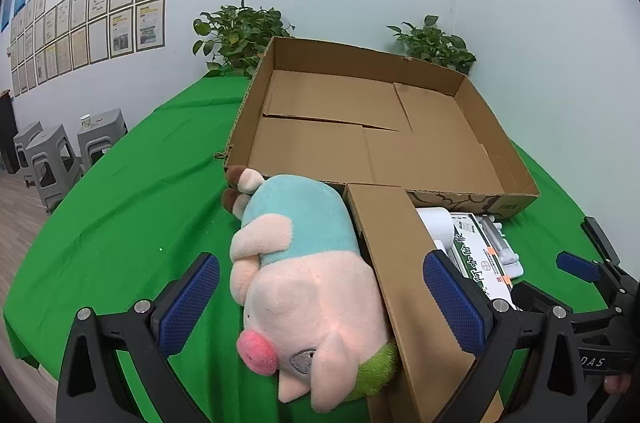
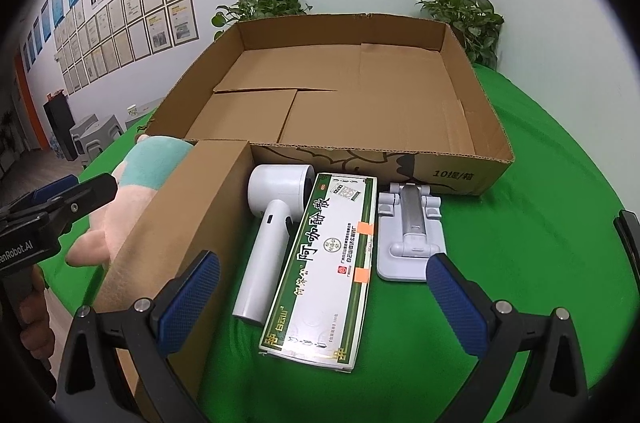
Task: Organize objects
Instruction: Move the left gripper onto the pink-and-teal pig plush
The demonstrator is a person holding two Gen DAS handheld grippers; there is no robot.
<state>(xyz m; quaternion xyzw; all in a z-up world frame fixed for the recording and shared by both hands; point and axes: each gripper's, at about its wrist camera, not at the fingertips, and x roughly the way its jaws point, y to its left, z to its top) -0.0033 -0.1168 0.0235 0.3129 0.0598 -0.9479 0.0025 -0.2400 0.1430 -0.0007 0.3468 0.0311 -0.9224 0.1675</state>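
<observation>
The left gripper [image 1: 320, 303] hangs with its jaws spread wide over the plush pig [image 1: 304, 287], holding nothing; the right gripper [image 2: 328, 295] is just as wide and empty above the green-and-white medicine box [image 2: 324, 263]. The pig lies on its side on the green table [image 1: 132, 207], pressed against the left face of a small closed carton [image 2: 188, 223]. On the carton's other side lie a white handheld device [image 2: 272, 231], then the medicine box touching it, then a grey folding stand [image 2: 412, 235] just beside. All sit along the near wall of a large open cardboard tray [image 2: 460, 175], whose far corners meet two potted plants [image 1: 240, 35] at the table's back edge.
</observation>
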